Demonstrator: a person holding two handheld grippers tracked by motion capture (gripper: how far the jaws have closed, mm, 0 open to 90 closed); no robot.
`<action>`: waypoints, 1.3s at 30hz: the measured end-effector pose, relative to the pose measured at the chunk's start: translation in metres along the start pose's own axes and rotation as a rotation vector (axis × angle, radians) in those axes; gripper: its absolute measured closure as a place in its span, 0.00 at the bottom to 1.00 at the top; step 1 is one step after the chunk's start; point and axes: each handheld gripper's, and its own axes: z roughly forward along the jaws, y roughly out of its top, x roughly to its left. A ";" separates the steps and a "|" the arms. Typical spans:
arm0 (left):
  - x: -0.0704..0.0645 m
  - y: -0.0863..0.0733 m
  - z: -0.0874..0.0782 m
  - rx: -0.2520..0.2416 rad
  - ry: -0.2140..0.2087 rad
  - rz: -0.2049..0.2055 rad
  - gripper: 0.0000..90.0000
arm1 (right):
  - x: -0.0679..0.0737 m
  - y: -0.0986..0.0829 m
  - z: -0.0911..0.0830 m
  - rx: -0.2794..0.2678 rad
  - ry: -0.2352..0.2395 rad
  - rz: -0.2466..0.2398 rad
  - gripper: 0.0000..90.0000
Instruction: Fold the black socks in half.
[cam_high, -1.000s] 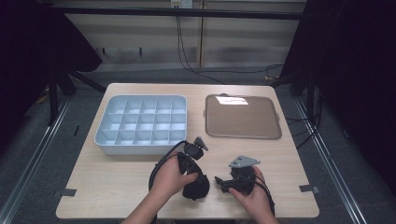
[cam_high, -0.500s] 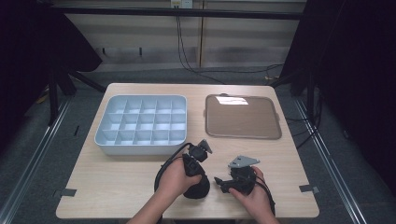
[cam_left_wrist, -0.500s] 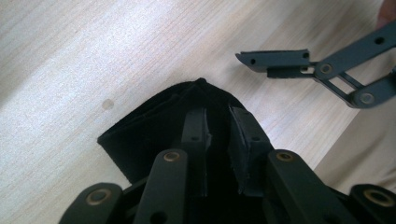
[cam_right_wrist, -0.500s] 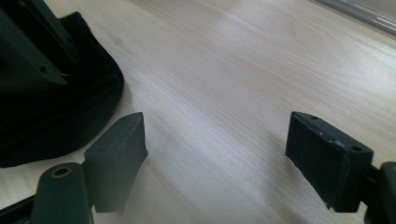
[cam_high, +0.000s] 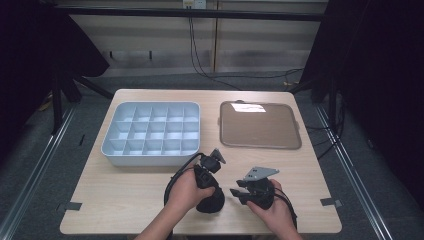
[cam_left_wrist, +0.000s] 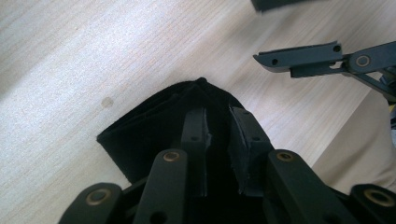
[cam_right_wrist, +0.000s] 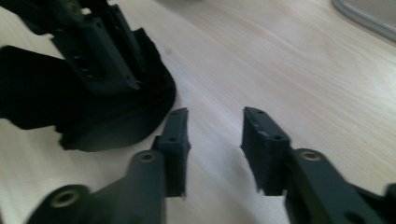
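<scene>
Black cloth (cam_high: 209, 201) lies bunched on the worktop (cam_high: 125, 192), near the front edge, well in front of the grey compartment tray (cam_high: 152, 133) and off toward its right corner; left claw (cam_left_wrist: 218, 140) sits right on top of the cloth, jaws narrow, with a dark fold of the cloth rising between and around them; looks pinched, though the gap itself is too dark to say whether fabric is truly clamped; in the high view the left claw (cam_high: 206, 176) points down into the cloth, hand wrapped round it; right claw (cam_right_wrist: 215, 140) hovers low over bare wood just beside the cloth, to its right, jaws wide apart with nothing between them; cloth (cam_right_wrist: 112, 112) edge is close to the right claw's left jaw, not touching it as far as I can see; right claw (cam_high: 239, 192) in the high view aims leftward at the cloth; grey three-cornered plate on top; brown flat tray (cam_high: 260, 125) stands to the right of the compartment tray, well behind the cloth; both trays apart from the claws; right claw (cam_left_wrist: 299, 58) also shows beyond the cloth in the left gripper view.
</scene>
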 end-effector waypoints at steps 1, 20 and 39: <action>0.000 0.000 -0.001 0.002 -0.001 0.000 0.85 | 0.001 0.001 0.000 0.000 0.015 0.003 0.76; 0.002 -0.001 -0.023 -0.042 0.001 0.005 0.77 | 0.007 0.006 0.001 0.006 0.075 0.009 0.98; 0.014 0.001 -0.022 -0.045 0.044 -0.029 0.84 | 0.017 0.018 -0.003 -0.024 0.110 -0.011 0.99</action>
